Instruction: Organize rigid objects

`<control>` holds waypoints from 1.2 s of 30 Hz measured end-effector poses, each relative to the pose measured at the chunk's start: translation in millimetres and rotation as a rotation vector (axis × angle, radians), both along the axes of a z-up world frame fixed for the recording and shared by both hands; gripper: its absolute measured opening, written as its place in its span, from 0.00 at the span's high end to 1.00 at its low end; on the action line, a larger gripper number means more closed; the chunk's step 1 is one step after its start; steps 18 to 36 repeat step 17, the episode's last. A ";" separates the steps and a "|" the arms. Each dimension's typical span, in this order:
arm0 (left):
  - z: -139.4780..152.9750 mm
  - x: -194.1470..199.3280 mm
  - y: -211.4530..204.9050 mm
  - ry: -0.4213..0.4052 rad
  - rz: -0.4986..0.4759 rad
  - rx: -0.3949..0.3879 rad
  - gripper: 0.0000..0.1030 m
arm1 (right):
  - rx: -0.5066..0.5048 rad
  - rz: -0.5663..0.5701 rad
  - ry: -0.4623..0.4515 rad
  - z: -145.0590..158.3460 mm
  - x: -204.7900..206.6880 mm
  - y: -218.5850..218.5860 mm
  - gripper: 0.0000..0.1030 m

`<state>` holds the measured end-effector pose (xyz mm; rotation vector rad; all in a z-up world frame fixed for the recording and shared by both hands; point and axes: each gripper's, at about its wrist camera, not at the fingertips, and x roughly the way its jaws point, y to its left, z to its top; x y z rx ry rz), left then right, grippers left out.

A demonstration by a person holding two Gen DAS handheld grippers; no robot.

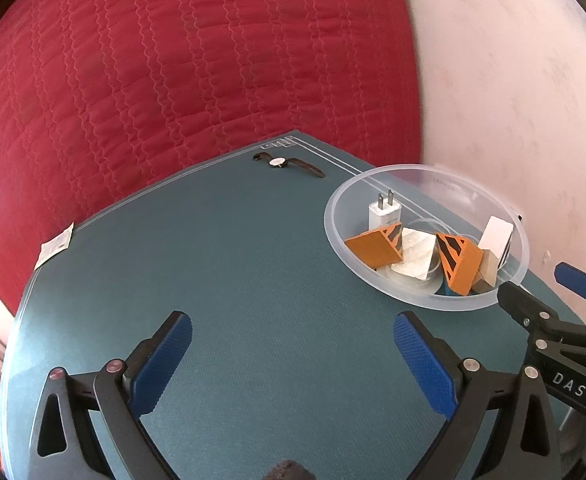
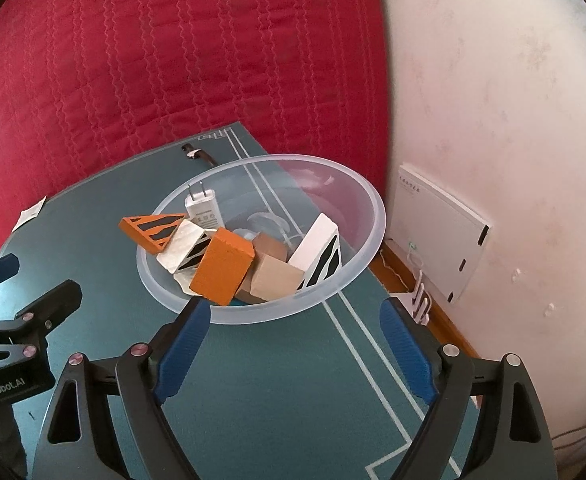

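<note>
The wristwatch (image 2: pixel 197 155) sits so far back in the right wrist view that its dial cannot be read, and its strap end slips behind the clear bowl (image 2: pixel 377 216). Inside that bowl a teal piece (image 2: pixel 235 302) shows only as a sliver under the orange block (image 2: pixel 221 266); its shape cannot be told. The print on the paper tag (image 1: pixel 55 245) at the mat's edge is too small to read. The right gripper (image 1: pixel 533 286) is cut off by the left view's right edge.
</note>
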<state>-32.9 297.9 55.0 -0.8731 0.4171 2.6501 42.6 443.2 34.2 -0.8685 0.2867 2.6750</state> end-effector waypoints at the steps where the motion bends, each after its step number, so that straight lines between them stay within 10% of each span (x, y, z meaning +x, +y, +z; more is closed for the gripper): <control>1: -0.1 -0.1 0.1 0.000 0.001 -0.001 0.00 | 0.001 -0.001 0.000 -0.5 0.0 0.2 0.15; 36: -4.7 -1.2 -1.1 -0.021 -0.001 0.005 0.00 | -0.008 0.020 -0.008 -2.9 0.5 -3.8 0.15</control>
